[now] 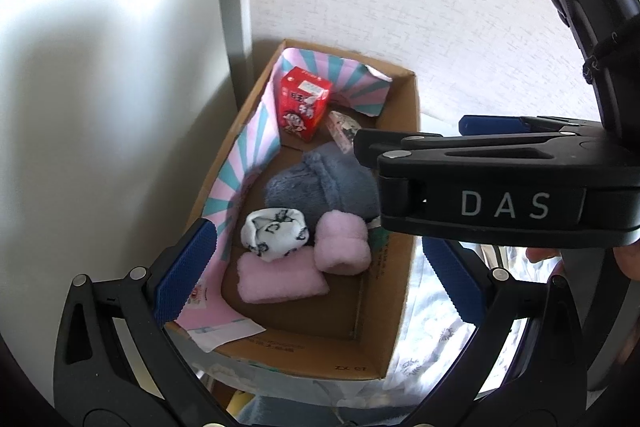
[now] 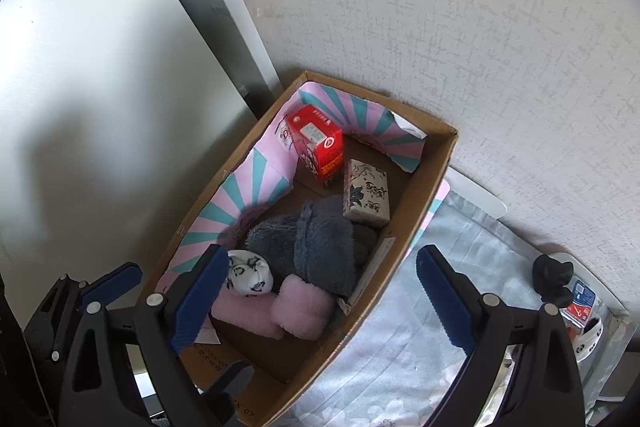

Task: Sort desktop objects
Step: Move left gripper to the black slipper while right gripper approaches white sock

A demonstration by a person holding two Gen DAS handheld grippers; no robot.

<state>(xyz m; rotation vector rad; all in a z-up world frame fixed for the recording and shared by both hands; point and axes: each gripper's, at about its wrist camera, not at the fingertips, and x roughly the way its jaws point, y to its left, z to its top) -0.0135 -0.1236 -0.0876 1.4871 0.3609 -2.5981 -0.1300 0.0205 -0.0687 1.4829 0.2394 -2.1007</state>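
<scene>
Cardboard box sits against the wall w/ a pink-and-teal striped liner along its left and far sides. We go left to right.

Left wrist view: left gripper is spread wide, nothing between its blue pads, hovering over the box's near end. Inside we count 2 pink rolls, lying touching each other, and 1 white patterned sock ball resting on them. Behind those, 1 grey fluffy bundle. At the far end, 1 red carton stands upright; it has Chinese print and cartoon faces, too small for us to read. Right of that, a tissue pack is mostly hidden by the right gripper's black body, which crosses the frame and reads "DAS". Box front shows "ZX 07"-type print, upside down, unclear.

Right wrist view: right gripper is also spread apart and empty, its left finger over the box, its right over the pale floral cloth beside it. Same contents: sock ball, 2 pink rolls, grey bundle, red carton, and the tissue pack in full, beige w/ black floral ink print and Chinese characters. Far right, near the frame edge, a small black object and a red-blue labelled packet are partly cut off; we can't make out what they are.
</scene>
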